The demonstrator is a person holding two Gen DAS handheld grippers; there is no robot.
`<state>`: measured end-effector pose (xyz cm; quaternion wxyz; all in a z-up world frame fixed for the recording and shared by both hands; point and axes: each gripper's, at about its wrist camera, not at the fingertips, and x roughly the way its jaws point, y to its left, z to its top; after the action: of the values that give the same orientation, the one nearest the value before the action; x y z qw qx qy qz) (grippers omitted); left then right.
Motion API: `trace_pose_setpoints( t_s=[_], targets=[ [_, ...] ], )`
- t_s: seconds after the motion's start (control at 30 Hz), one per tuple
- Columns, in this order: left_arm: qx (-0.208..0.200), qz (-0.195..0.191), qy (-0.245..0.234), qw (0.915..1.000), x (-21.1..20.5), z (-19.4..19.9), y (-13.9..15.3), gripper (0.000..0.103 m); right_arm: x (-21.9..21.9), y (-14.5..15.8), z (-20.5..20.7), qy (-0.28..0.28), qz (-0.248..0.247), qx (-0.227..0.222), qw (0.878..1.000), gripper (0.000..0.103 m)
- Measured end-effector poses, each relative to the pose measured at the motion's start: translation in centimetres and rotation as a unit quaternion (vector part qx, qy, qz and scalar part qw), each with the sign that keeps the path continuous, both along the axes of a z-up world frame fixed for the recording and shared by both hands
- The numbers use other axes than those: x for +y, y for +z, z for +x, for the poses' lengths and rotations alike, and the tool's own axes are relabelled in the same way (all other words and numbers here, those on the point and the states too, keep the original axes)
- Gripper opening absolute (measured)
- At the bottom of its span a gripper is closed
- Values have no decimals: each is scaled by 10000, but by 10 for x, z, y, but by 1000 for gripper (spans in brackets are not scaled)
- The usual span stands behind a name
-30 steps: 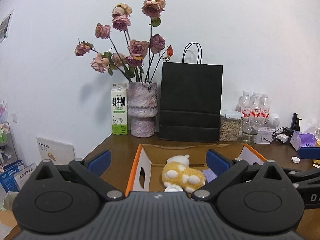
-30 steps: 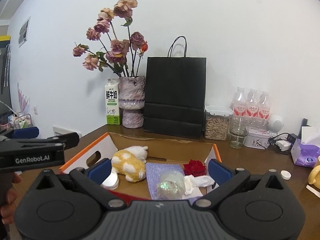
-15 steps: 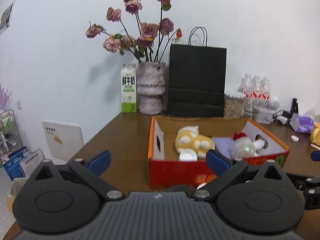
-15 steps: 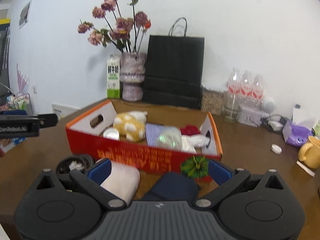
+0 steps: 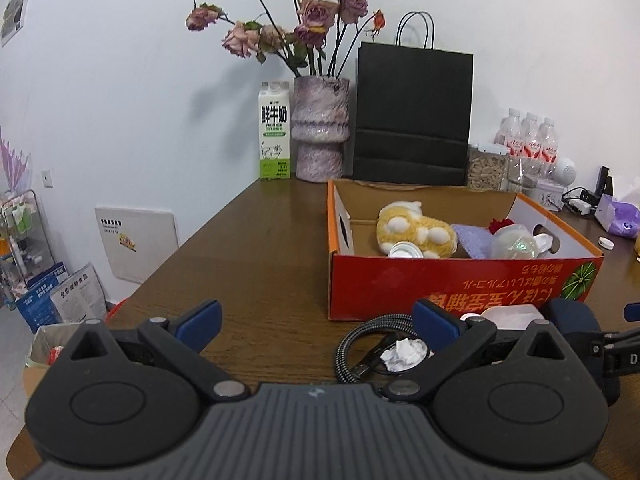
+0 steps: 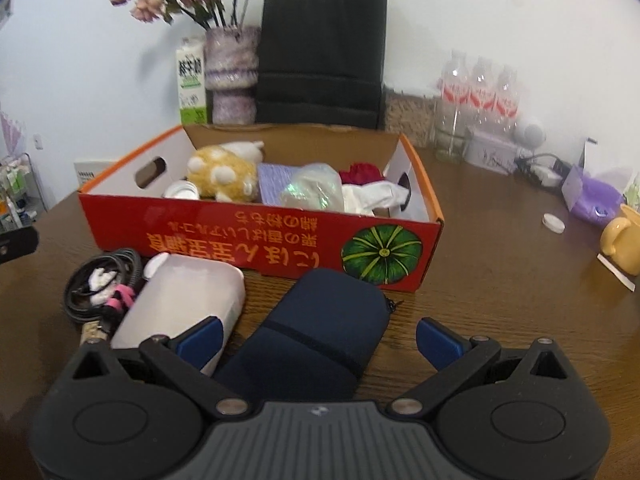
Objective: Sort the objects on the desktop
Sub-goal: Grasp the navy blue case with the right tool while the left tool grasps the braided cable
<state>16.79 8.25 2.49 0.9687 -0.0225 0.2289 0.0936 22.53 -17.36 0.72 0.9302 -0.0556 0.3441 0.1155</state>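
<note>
I see the red cardboard box containing a yellow plush toy, a white lid and a clear plastic ball. My right gripper hovers wide open over the navy fabric pouch; my left gripper is wide open beside the braided cable coil.

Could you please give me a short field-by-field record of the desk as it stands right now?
container: red cardboard box, open top, on wooden table
in box: yellow plush toy, purple cloth, clear crinkled ball, red rose, white cap
outside box, in front: navy pouch, white plastic container, coiled black cable
left gripper: open, empty, above table near cable
right gripper: open, straddling navy pouch, not closed on it
back of table: milk carton, vase of dried roses, black paper bag
</note>
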Motion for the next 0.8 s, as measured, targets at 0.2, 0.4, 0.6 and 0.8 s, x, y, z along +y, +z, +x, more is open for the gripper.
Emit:
trace_pose_setpoints(
  t_s=[0.2,0.4,0.6,0.8],
  targets=[
    [223,-42,-158,9996,2,11,-5,103,4,-9,20,-61,59,380,9992,92],
    [538,-98,-304,9980,4,20,-12,103,6,-21,31,163,32,648,9978,88],
    [793,-27,-495,9956,-2,29,-15,103,-6,-18,31,629,-2,791,9949,79],
    [981,-100,-600,9933,-9,37,-15,103,-14,-13,28,922,-162,892,9916,77]
  ],
)
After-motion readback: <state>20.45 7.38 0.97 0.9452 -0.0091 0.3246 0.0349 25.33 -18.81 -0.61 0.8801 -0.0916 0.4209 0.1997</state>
